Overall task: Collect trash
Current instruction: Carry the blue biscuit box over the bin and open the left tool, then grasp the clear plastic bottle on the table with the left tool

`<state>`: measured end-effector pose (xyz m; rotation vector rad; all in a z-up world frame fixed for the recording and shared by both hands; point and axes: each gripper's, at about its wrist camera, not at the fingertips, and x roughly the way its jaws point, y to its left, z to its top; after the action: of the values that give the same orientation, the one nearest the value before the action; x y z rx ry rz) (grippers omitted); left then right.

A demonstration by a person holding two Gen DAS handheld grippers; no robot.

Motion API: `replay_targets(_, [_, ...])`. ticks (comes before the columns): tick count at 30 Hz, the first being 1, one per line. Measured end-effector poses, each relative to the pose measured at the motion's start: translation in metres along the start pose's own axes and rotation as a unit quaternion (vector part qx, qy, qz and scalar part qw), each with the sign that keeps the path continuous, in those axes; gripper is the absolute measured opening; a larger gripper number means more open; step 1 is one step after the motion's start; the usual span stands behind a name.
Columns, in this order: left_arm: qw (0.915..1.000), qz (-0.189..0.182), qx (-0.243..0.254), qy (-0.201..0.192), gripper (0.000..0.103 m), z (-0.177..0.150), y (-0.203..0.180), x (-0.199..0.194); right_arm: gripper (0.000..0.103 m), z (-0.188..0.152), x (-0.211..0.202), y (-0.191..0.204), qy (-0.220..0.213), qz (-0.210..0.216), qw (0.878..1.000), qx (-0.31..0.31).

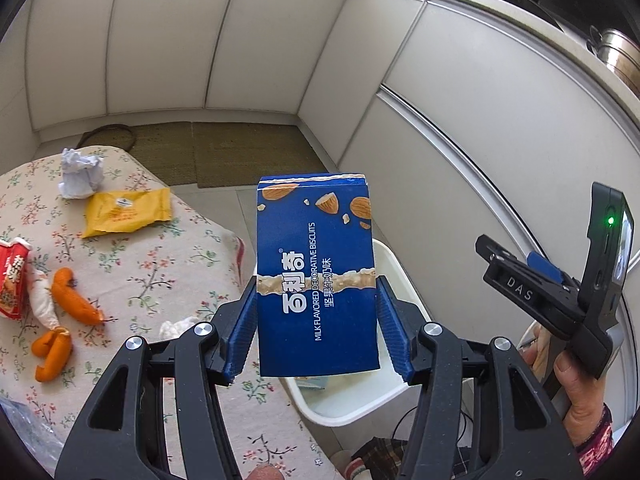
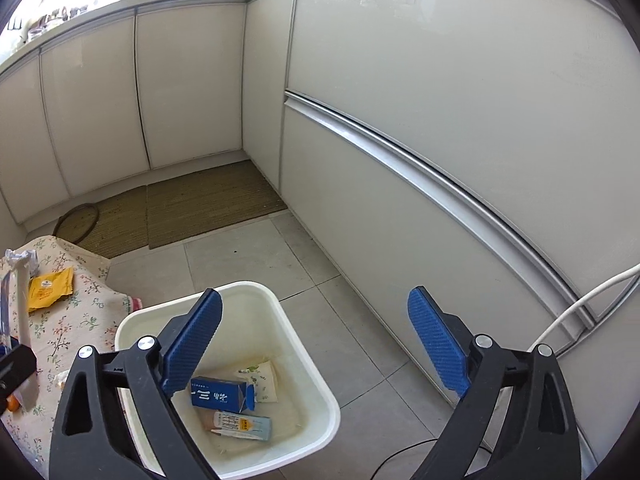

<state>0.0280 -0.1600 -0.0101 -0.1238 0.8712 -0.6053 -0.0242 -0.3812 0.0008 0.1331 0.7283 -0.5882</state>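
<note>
My left gripper (image 1: 316, 316) is shut on a blue biscuit box (image 1: 316, 264) and holds it upright above the white bin (image 1: 396, 276), beside the table's edge. My right gripper (image 2: 316, 344) is open and empty, hovering over the white bin (image 2: 296, 312) on the floor; its body (image 1: 560, 280) shows at the right of the left wrist view. The bin holds a small blue carton (image 2: 220, 394), a light blue carton (image 2: 240, 426) and a pale packet (image 2: 262, 380). On the floral tablecloth (image 1: 180, 272) lie a yellow packet (image 1: 126, 212), crumpled white paper (image 1: 80, 174), orange peels (image 1: 72, 292) and a red wrapper (image 1: 12, 276).
White cabinet doors (image 2: 440, 100) wall the back and right. Woven mats (image 2: 208, 200) lie on the tiled floor (image 2: 360, 340) in the corner. A white cable (image 2: 580, 304) runs along the right cabinet. A steel pot (image 1: 620, 56) stands on the counter.
</note>
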Motion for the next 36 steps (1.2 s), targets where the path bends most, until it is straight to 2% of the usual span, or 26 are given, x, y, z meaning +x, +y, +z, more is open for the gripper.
replay_targets(7, [0.9997, -0.012, 0.017, 0.010, 0.053, -0.003, -0.016, 0.018, 0.092, 0.001, 0.000, -0.005, -0.013, -0.017, 1.000, 0.012])
replay_targets(9, [0.9995, -0.016, 0.022, 0.013, 0.056, -0.005, -0.018, 0.022, 0.092, 0.001, -0.001, -0.006, -0.015, -0.019, 1.000, 0.013])
replay_targets(11, [0.9994, -0.013, 0.025, 0.018, 0.066, -0.007, -0.020, 0.025, 0.092, 0.002, 0.001, -0.005, -0.015, -0.020, 1.000, 0.014])
replay_targets(17, [0.9996, 0.002, 0.022, 0.020, 0.068, -0.008, -0.016, 0.023, 0.092, 0.002, -0.001, -0.004, -0.017, -0.019, 1.000, 0.015])
replay_targets(24, [0.9984, 0.051, 0.020, 0.014, 0.077, -0.011, -0.013, 0.014, 0.094, -0.001, -0.007, 0.004, -0.023, -0.011, 1.000, 0.009])
replay_targets(26, [0.9976, 0.068, 0.013, 0.011, 0.085, -0.011, -0.007, 0.009, 0.094, -0.002, -0.012, 0.010, -0.027, -0.007, 1.000, 0.005])
replay_targets(29, [0.9957, 0.093, -0.003, 0.003, 0.089, -0.010, 0.003, -0.001, 0.095, -0.004, -0.019, 0.020, -0.037, 0.000, 0.999, -0.005])
replay_targets(31, [0.9928, 0.119, -0.011, -0.004, 0.091, -0.010, 0.009, -0.009, 0.096, -0.005, -0.026, 0.030, -0.047, 0.006, 0.999, -0.014])
replay_targets(36, [0.9777, 0.206, -0.029, -0.027, 0.095, -0.013, 0.030, -0.030, 0.096, -0.010, -0.038, 0.059, -0.060, 0.021, 0.997, -0.048])
